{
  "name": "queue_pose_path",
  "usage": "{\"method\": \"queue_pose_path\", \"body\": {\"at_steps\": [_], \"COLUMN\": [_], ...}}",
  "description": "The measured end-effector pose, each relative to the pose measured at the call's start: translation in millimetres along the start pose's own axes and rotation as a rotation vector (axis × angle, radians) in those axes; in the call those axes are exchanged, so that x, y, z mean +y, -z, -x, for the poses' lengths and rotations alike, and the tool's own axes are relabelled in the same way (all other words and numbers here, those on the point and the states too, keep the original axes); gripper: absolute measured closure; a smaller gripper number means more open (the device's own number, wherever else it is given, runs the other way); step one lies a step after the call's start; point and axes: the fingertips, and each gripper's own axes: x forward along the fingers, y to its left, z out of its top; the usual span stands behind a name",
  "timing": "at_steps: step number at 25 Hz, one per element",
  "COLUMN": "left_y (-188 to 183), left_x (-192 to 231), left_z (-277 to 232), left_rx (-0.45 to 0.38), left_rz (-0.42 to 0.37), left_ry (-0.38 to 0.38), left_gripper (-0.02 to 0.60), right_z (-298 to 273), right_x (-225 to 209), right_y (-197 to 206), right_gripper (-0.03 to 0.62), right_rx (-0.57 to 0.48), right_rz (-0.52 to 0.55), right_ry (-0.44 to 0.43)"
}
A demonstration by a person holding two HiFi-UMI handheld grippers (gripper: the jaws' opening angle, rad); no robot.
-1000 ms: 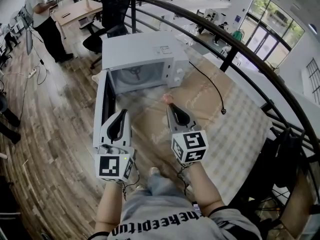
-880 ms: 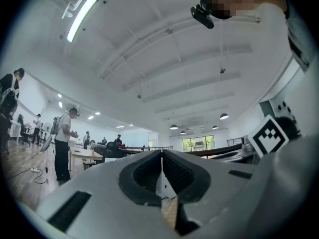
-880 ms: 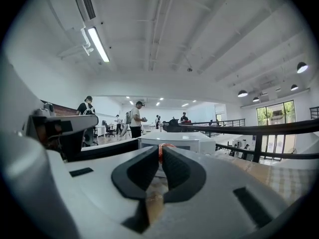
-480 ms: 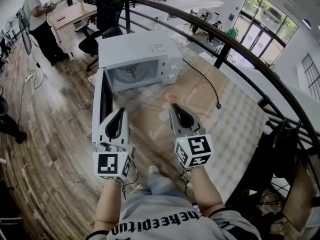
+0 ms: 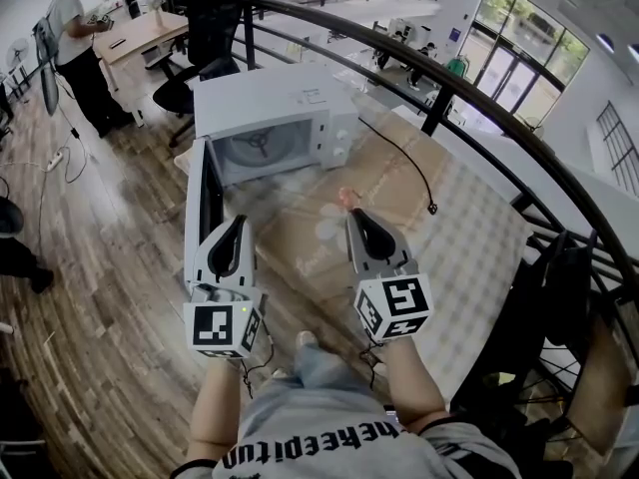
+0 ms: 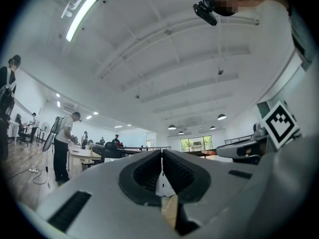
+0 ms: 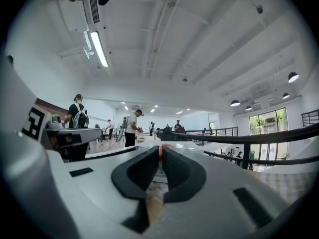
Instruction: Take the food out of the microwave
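Note:
The white microwave (image 5: 275, 98) stands at the far end of the cardboard-covered table (image 5: 399, 183). Its door (image 5: 200, 213) hangs open to the left, and only the glass turntable (image 5: 262, 146) shows inside. My right gripper (image 5: 351, 214) hovers over the table in front of the microwave, shut on a small orange-pink piece of food (image 5: 345, 198). In the right gripper view (image 7: 160, 151) the food (image 7: 160, 152) is a red sliver between the jaw tips. My left gripper (image 5: 240, 222) is shut with nothing in it, just right of the open door; its jaws meet in the left gripper view (image 6: 162, 153).
A black power cord (image 5: 409, 173) runs from the microwave across the table. A black railing (image 5: 469, 93) curves behind and to the right. A checked cloth (image 5: 479, 247) covers the table's right part. A person (image 5: 80, 53) stands by a desk at far left, beside an office chair (image 5: 205, 38).
My right gripper has drifted slightly right and toward me, still holding the food. The left gripper has barely moved. The microwave door stays open.

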Motion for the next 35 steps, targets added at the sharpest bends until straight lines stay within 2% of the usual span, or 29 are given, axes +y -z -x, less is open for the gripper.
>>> {"method": "queue_pose_path", "body": {"at_steps": [16, 21, 35], "left_y": [-2.3, -5.5, 6.5], "left_x": [-0.2, -0.2, 4.2], "left_z": [15.3, 15.4, 21.0], "left_rx": [0.008, 0.033, 0.027], "left_rz": [-0.002, 0.013, 0.012], "left_ry": [-0.004, -0.012, -0.014], "left_gripper": [0.571, 0.571, 0.571], "right_z": [15.4, 14.7, 15.1], "right_x": [5.8, 6.6, 11.6], "right_y": [-8.3, -7.1, -6.6], "right_gripper": [0.568, 0.568, 0.569], "right_rx": [-0.036, -0.04, -0.047], "right_rz": [-0.007, -0.006, -0.003], "right_ry": [0.018, 0.019, 0.012]}}
